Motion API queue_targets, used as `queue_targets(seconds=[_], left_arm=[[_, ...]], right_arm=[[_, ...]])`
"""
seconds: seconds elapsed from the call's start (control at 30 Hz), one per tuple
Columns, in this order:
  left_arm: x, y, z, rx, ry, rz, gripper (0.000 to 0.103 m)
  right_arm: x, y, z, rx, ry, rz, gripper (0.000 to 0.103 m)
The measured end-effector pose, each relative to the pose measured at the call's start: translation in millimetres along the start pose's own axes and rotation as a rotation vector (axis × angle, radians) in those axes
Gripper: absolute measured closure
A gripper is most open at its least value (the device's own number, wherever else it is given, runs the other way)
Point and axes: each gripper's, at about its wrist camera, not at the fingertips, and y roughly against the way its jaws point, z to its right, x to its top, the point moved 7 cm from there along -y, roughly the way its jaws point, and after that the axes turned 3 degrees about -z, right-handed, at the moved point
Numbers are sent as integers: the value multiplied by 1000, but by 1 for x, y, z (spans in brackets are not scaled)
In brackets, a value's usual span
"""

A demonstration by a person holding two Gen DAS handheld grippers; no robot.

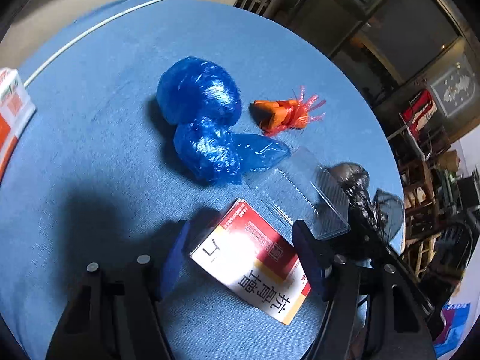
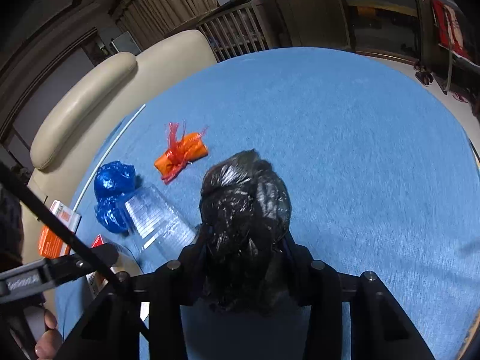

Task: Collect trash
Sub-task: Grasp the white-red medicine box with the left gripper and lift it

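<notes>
On the blue table (image 1: 90,120), my left gripper (image 1: 240,258) is open around a red-and-white box (image 1: 255,261) with Chinese print; the box lies between its blue-padded fingers. Beyond it lie a crumpled blue plastic bag (image 1: 204,120), an orange packet with red net (image 1: 282,112) and a clear plastic clamshell (image 1: 303,192). My right gripper (image 2: 243,249) is shut on a black trash bag (image 2: 244,207), which also shows in the left wrist view (image 1: 357,186). The right wrist view also shows the blue bag (image 2: 112,192), the orange packet (image 2: 181,153) and the clamshell (image 2: 156,219).
An orange-and-white box (image 1: 12,111) lies at the table's left edge, also in the right wrist view (image 2: 57,231). A white straw (image 1: 90,33) lies along the far left rim. A cream sofa (image 2: 90,90) stands beyond the table. Chairs and clutter (image 1: 429,186) stand at right.
</notes>
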Motion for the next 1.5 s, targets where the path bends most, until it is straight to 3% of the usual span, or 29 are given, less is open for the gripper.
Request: queue_targets(seconds=[0.43,0.77,0.97,1.07,1.13,1.27,1.5], left_arm=[[-40,23,-12,43,-54,-11,40],[-94,49,-10,70,-243,-79,42],[-117,49,-9,60,-347,-157,41],[-122,51,-10,56,-357,-179,41],[-125,54,-9,45,-362,-184,38],[-132,72,-7,28,-376,-142,37],[-144,103,-3,41,-338,-50,34]], right_arm=[[-45,46,12,66,-70,29,60],[-88,91,3,133,-75,31,60],[-121,106,-8,147,-63,-15,60],[-133,102,-14,128,-50,-45,55],[-139,97,-18,99,-31,-70,43],[-140,99,-20,71,-21,-71,35],[-131,120,-20,103,-16,0,34]])
